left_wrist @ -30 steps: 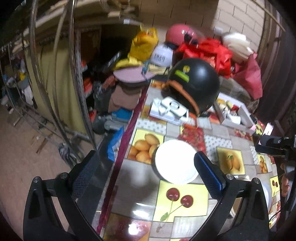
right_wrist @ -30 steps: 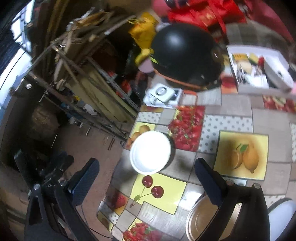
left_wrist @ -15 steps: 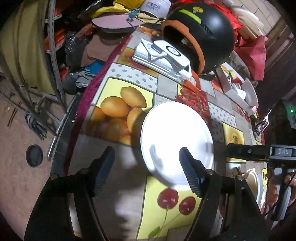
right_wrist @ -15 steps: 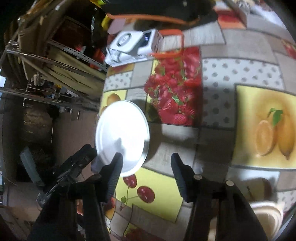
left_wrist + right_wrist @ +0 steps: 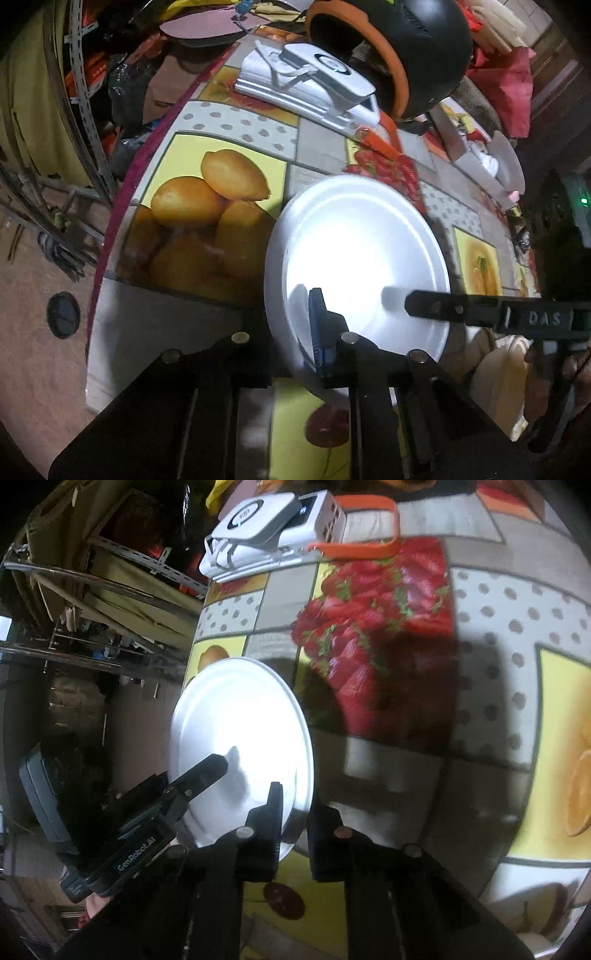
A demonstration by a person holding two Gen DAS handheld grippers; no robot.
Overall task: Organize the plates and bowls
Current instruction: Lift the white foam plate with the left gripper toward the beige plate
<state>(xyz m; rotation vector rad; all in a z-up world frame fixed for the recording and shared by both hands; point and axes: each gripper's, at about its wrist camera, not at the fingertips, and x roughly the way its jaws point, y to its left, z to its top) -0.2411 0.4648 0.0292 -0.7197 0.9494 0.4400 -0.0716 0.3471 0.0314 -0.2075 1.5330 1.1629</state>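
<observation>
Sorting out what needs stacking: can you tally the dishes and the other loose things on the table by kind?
White plate: 1
Cream bowls, partly hidden: at least 1
Black helmet: 1
White device: 1
Total: at least 4

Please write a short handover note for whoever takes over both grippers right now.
Left gripper: jaws have just closed, shut on the near rim of the white plate.
Right gripper: jaws have just closed, shut on the same plate's rim from the other side.
The plate sits on the fruit-print tablecloth near the table's edge; whether it has left the cloth I cannot tell.
A beige bowl waits at the right.
Done: both grips set. Left: lift the plate and move it, then sort the rest.
</observation>
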